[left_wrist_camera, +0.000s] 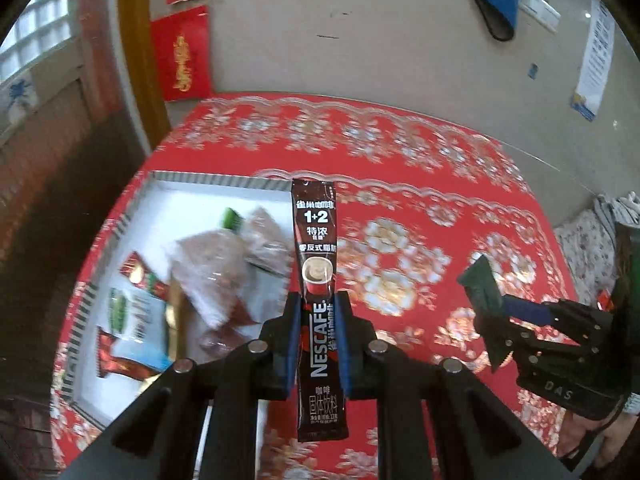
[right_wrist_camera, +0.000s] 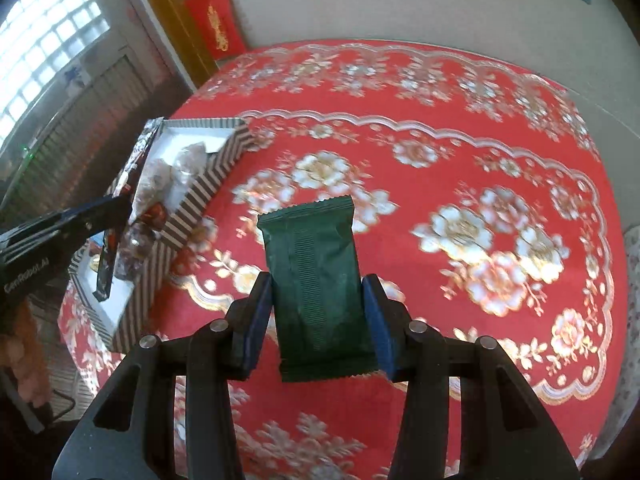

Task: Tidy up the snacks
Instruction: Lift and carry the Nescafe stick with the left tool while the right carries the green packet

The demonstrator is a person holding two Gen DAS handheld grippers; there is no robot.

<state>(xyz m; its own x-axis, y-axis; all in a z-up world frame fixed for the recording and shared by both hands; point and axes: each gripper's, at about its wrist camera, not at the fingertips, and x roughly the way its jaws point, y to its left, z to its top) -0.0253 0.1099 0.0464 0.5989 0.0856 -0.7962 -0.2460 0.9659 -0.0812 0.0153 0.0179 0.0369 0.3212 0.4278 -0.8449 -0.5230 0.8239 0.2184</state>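
Note:
My left gripper [left_wrist_camera: 318, 306] is shut on a dark brown Nescafe coffee stick [left_wrist_camera: 318, 240], held upright above the table beside the striped box [left_wrist_camera: 120, 224]. The box holds several snack packets [left_wrist_camera: 208, 272]. My right gripper [right_wrist_camera: 318, 292] is shut on a dark green snack packet [right_wrist_camera: 316, 264] and holds it above the red floral tablecloth [right_wrist_camera: 460, 152]. The right gripper and green packet [left_wrist_camera: 482, 288] also show at the right of the left wrist view. The left gripper with the coffee stick [right_wrist_camera: 105, 264] shows over the striped box [right_wrist_camera: 200, 196] in the right wrist view.
The round table has a red cloth with white and gold flowers [left_wrist_camera: 400, 264]. A grey wall [left_wrist_camera: 360, 32] with red hangings [left_wrist_camera: 182, 56] stands behind it. A window [right_wrist_camera: 44, 36] is at the far left.

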